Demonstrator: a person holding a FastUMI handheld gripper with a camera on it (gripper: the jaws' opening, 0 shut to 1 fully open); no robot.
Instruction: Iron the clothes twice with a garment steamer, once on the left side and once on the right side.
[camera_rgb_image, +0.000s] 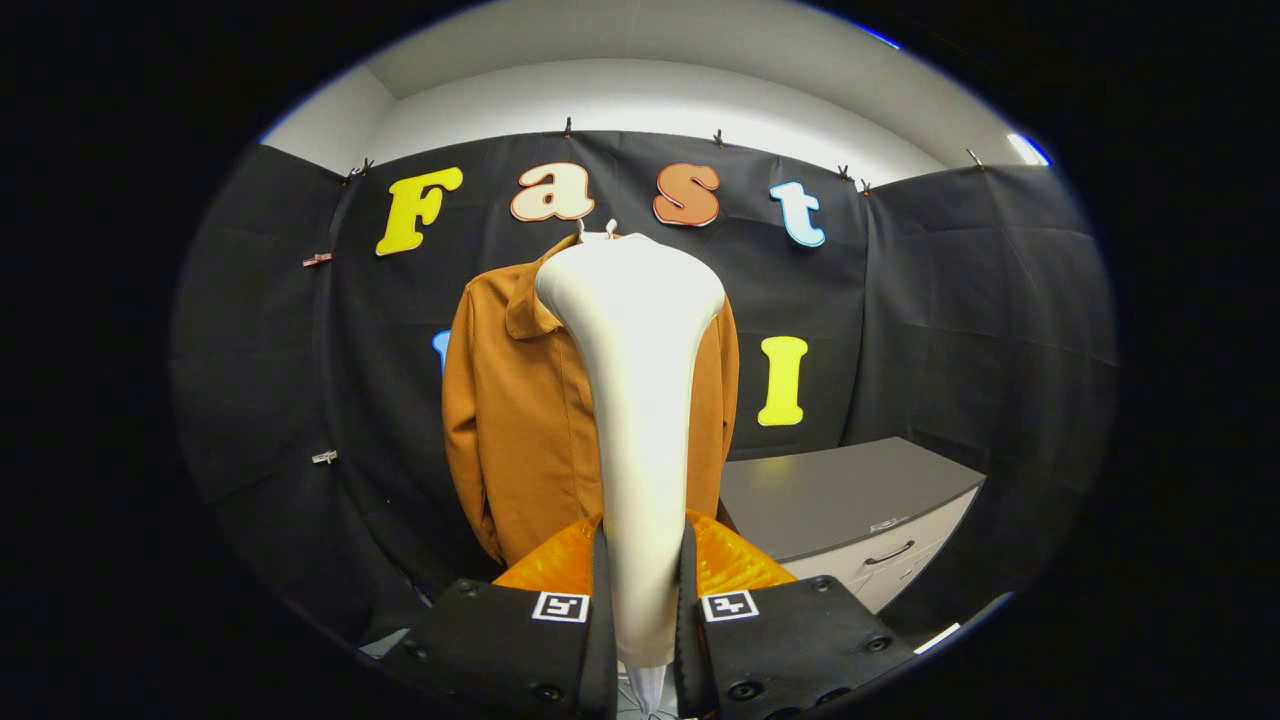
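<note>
Holding the white garment steamer (640, 400) tight in the gripper (643, 600), with both fingers (600, 600) pressing on its thin handle, one on each side. Standing the steamer up straight between the fingers, with its wide head at the top. Pointing the head toward the brown jacket (510, 420), which is hanging just beyond it on a hanger (598, 231) in front of the black cloth wall (280, 350). Covering the middle of the jacket with the steamer, so the collar and one sleeve are showing on one side and a strip of the other sleeve on the other side. Cannot tell if the steamer head is touching the jacket. Sitting beside the jacket, a grey cabinet (850, 490) with a flat dark top and a drawer with a handle. Hanging down under the fingers, a bit of the steamer's hose (645, 685).
</note>
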